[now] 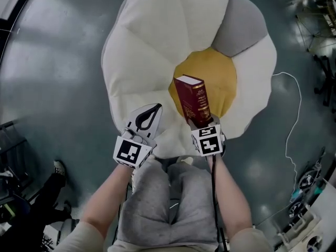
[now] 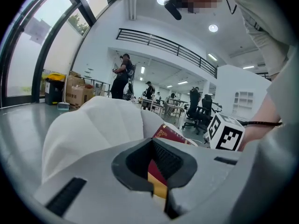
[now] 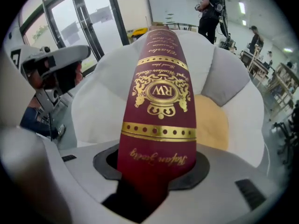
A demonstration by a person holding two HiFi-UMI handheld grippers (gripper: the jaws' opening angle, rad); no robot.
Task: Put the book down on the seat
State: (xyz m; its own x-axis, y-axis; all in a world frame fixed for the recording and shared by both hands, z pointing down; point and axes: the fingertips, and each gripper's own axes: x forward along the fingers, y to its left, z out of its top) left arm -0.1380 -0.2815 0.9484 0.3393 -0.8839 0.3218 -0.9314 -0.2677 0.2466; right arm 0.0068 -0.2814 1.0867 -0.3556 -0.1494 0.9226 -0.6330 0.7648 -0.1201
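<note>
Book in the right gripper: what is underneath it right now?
The seat's yellow centre, ringed by white petals. The book, held in the right gripper, covers part of that centre, so whether they touch cannot be seen.

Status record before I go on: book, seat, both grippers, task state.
book: dark red, gilt spine, held by one end, standing up over the yellow centre
seat: flower-shaped cushion on the floor, white petals, one grey petal
right gripper: shut on book
left gripper: shut, empty, over the seat's near edge, left of the book
task: book not yet laid on seat
</note>
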